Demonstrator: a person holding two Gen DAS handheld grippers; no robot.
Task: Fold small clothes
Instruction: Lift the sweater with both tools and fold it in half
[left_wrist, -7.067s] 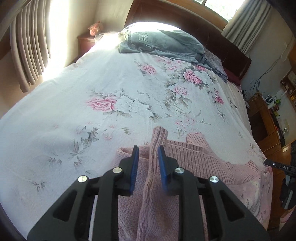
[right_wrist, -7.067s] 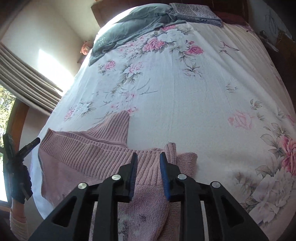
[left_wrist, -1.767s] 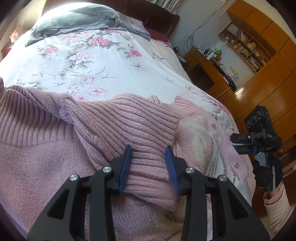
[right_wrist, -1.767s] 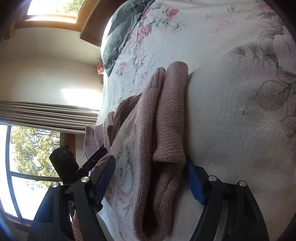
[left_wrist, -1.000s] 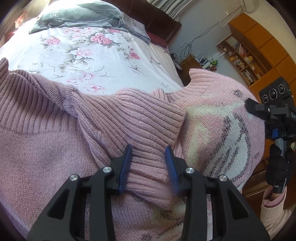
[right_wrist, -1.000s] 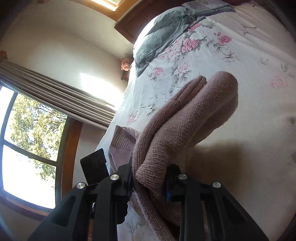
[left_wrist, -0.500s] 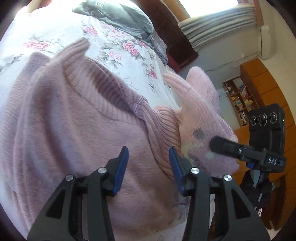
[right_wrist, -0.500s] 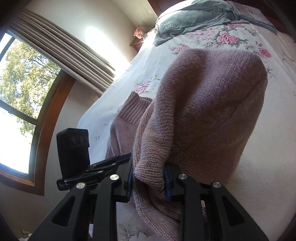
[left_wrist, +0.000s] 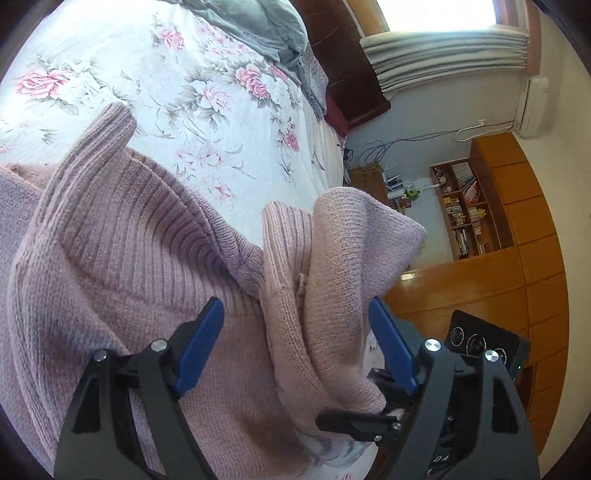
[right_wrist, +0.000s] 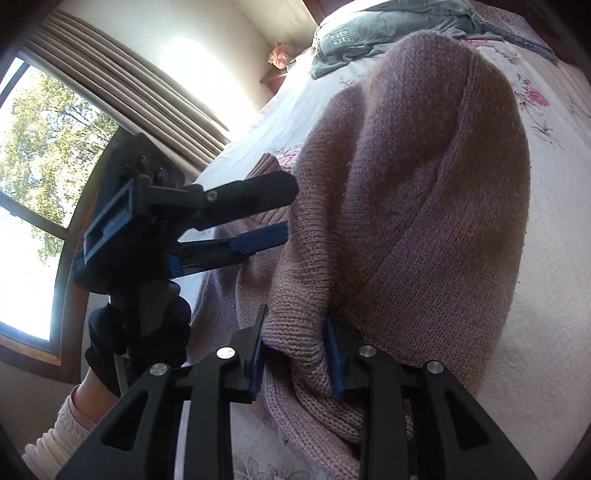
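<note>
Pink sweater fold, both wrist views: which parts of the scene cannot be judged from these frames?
- Left wrist view: the pink sweater hem and sleeves run off the lower and left edges; the open left gripper hides what lies under it.
- Right wrist view: the raised fold clamped in the right gripper hides the bedsheet behind it.
- Sweater's front print: folded under, not visible.
- Bookshelf items: too small.

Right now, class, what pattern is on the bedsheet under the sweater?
White bedsheet printed with pink roses and grey-green leaves; clearest in the left wrist view.
</note>
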